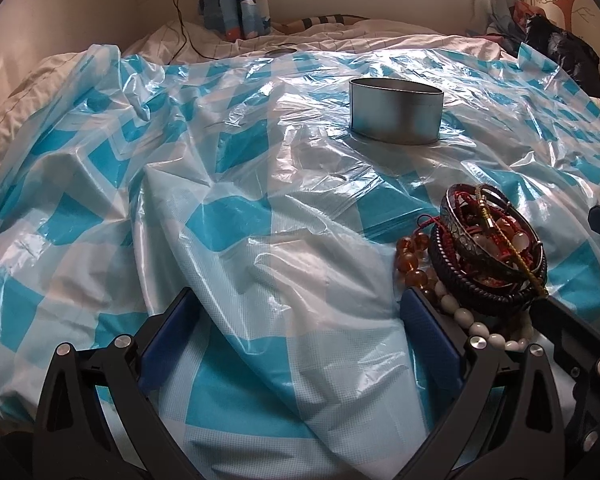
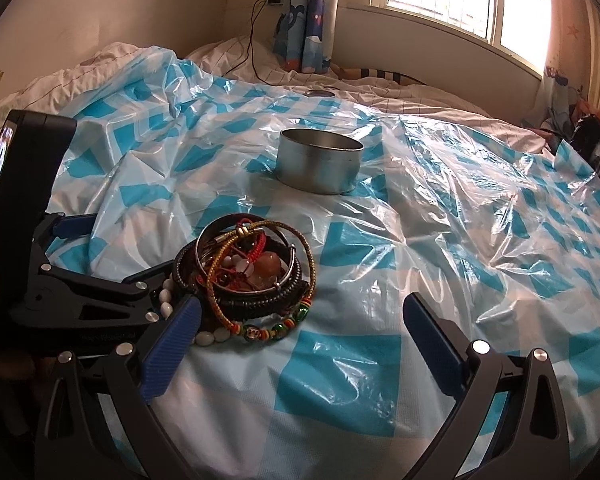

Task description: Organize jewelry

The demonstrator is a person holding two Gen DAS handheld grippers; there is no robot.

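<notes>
A pile of bracelets (image 2: 252, 276) lies on the blue-and-white checked plastic sheet: bangles, cords and bead strings tangled together. It also shows in the left wrist view (image 1: 488, 260). An open round metal tin (image 2: 320, 166) stands farther back; it also shows in the left wrist view (image 1: 396, 112). My left gripper (image 1: 300, 316) is open and empty, with its right finger beside the pile. My right gripper (image 2: 300, 332) is open and empty, with its left finger touching the pile's near edge. The left gripper's body (image 2: 80, 292) shows at the left of the right wrist view.
The plastic sheet (image 2: 460, 220) covers a rumpled bed. A round tin lid (image 2: 320, 93) lies at the sheet's far edge. A charger cable (image 2: 254, 40) hangs from the wall. A curtain (image 2: 304, 20) and a window are behind. Dark bags (image 1: 556, 52) sit at the right.
</notes>
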